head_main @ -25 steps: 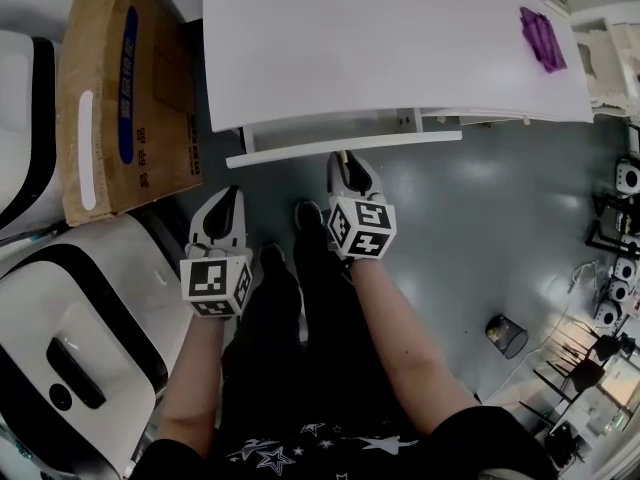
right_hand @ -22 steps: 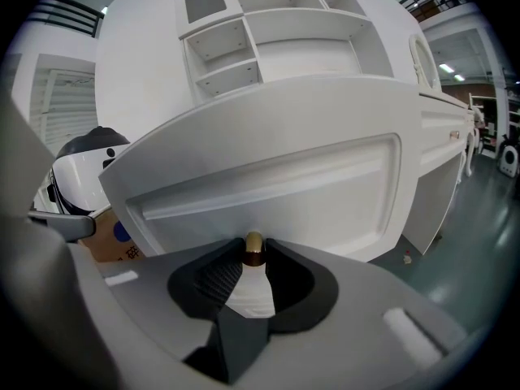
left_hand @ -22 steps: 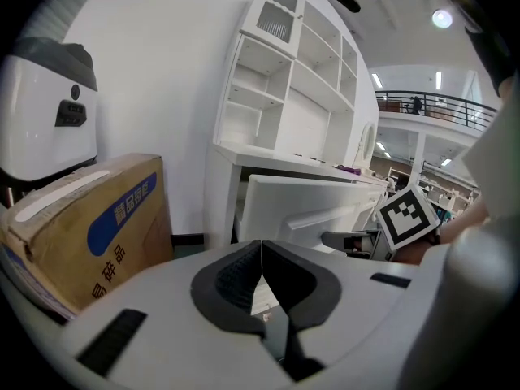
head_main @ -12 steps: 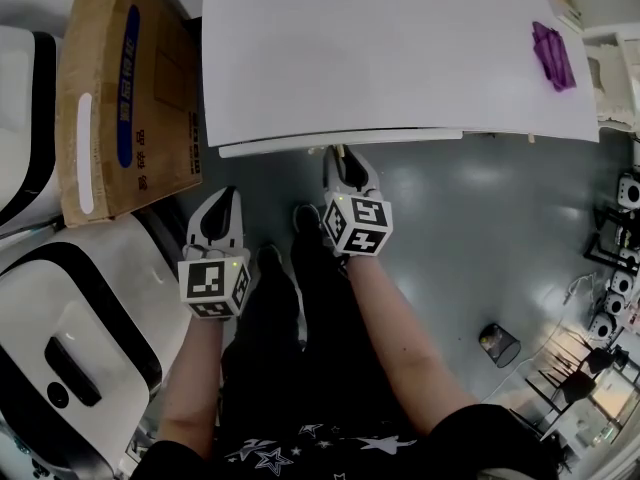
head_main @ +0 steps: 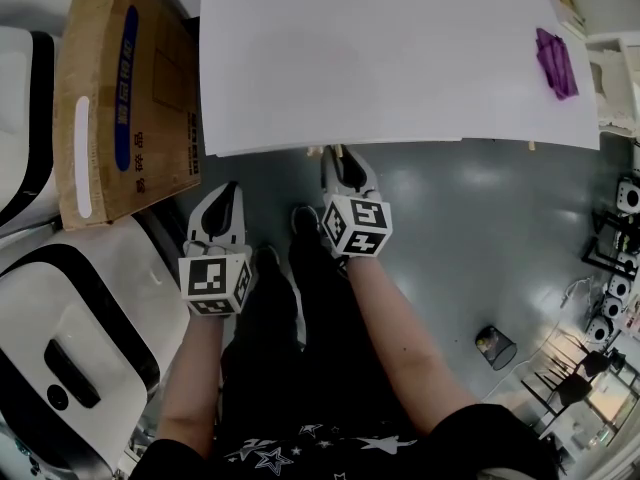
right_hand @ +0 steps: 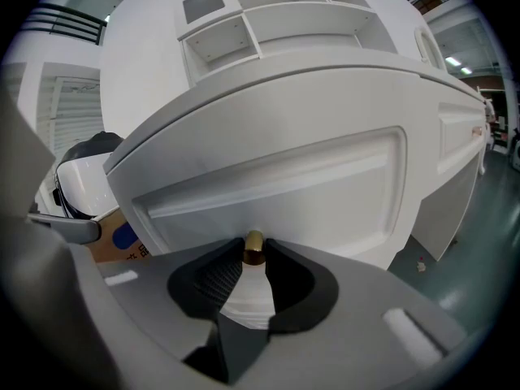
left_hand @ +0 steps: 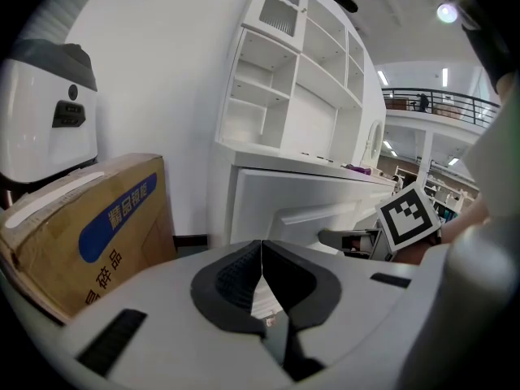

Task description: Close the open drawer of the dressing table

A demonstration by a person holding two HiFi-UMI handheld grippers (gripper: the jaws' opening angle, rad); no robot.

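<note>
The white dressing table point(head_main: 380, 58) fills the top of the head view; its drawer front point(right_hand: 284, 177) sits flush under the tabletop edge. A small brass knob point(right_hand: 253, 246) stands out of the drawer front, and my right gripper point(right_hand: 253, 256) is shut on it, a pad on each side. In the head view the right gripper point(head_main: 335, 160) reaches under the table edge. My left gripper point(head_main: 225, 196) hangs back to the left, shut with nothing in it point(left_hand: 261, 254), apart from the table.
A cardboard box point(head_main: 120, 98) stands left of the table, close to the left gripper. A white and black machine point(head_main: 70, 338) sits at lower left. A purple object point(head_main: 555, 63) lies on the tabletop's right. A small bin point(head_main: 495, 348) stands on the grey floor.
The drawer front has slid in under the tabletop and no longer sticks out. My right gripper moved forward with the knob. The left gripper barely shifted.
</note>
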